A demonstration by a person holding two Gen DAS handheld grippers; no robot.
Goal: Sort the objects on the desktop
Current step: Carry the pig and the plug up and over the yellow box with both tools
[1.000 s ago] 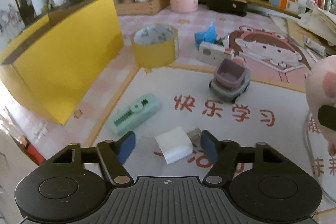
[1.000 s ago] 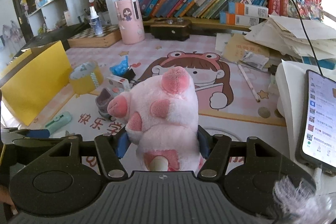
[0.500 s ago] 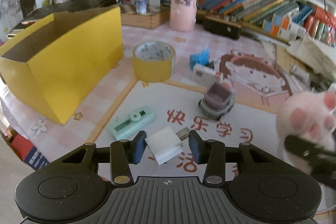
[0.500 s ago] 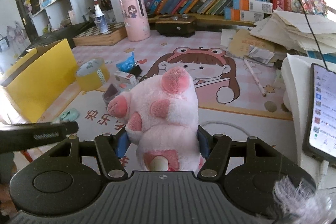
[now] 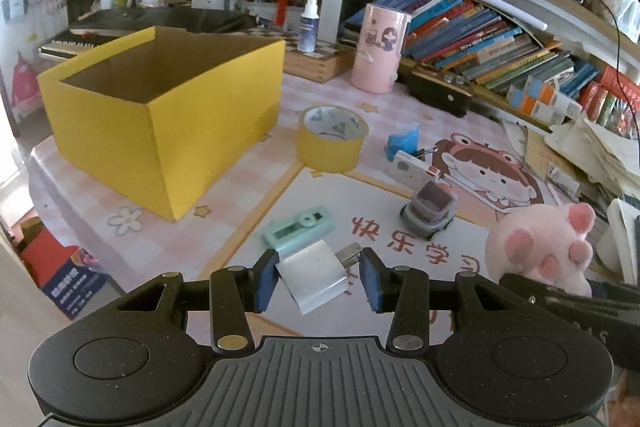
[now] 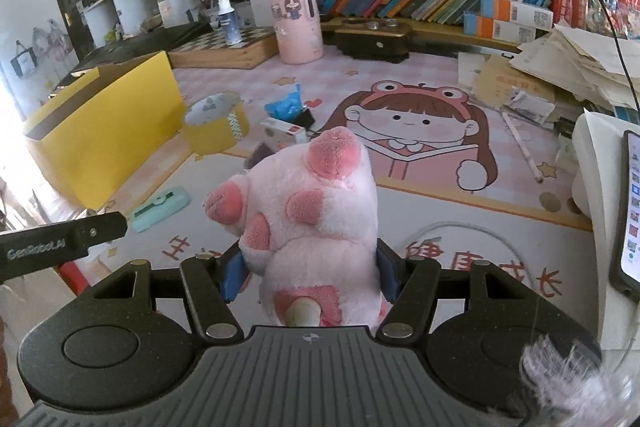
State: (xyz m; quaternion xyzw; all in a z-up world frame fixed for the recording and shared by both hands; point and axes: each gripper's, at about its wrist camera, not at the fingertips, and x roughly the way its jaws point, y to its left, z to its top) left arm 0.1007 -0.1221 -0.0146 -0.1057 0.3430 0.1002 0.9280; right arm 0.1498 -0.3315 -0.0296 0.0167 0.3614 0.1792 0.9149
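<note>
A white plug charger (image 5: pixel 311 274) hangs tilted above the mat, my left gripper (image 5: pixel 319 271) shut on it, its prongs by the right pad. My right gripper (image 6: pixel 309 271) is shut on a pink plush toy (image 6: pixel 312 195), which also shows at the right of the left wrist view (image 5: pixel 540 247). The open yellow cardboard box (image 5: pixel 160 115) stands at the left, further back. On the mat lie a mint-green gadget (image 5: pixel 298 227), a grey toy car (image 5: pixel 430 211), a yellow tape roll (image 5: pixel 330 141), a blue wrapper (image 5: pixel 402 143) and a small white box (image 5: pixel 412 167).
A pink cylinder (image 5: pixel 380 49) and a wooden chessboard box (image 6: pixel 224 49) stand at the back under shelves of books. Loose papers (image 6: pixel 568 67) pile up at the right, beside a phone (image 6: pixel 630 207) on a white stand. The table's edge runs along the left.
My left gripper closed on the white charger and lifted it off the mat, and its view swung up over the yellow box. The right gripper drifted slightly with the plush still held.
</note>
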